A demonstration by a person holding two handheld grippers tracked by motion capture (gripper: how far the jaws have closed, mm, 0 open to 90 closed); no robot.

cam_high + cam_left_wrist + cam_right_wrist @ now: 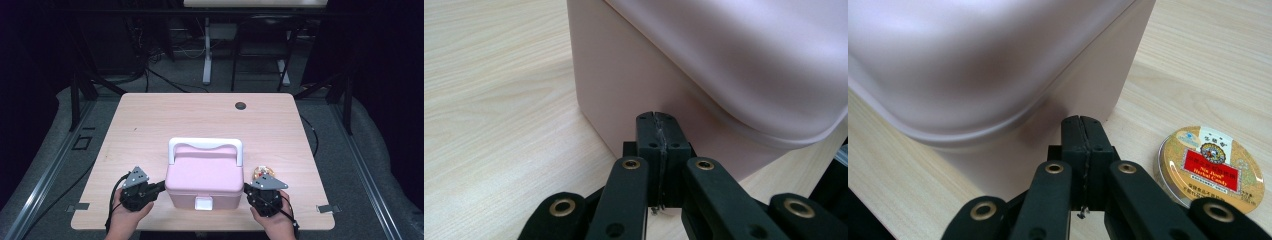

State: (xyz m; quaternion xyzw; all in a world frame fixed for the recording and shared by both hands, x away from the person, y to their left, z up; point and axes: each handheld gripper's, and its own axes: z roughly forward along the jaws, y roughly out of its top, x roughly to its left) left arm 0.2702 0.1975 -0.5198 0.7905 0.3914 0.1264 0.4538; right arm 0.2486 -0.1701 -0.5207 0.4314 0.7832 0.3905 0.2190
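Gold tin [1211, 163] beside pink box [204, 176]

Left gripper [159, 188]: showing matte black linked arms with brass-ringed pivots.
Right gripper [246, 189]: wearing the same black links and flat rubbery pads.
Top plates: sitting grey and three-cornered, dotted with small holes.
Cables: trailing thin and black.
Forearms: showing no sleeves.

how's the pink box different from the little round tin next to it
The pink box is tall, boxy and plain pale pink, with a white handle and white front latch. The round tin is flat, low and gold, with a red printed label on its lid. The box is far bigger and sits between both shut grippers; the tin lies beside the right gripper. Both rest closed on the wooden table.
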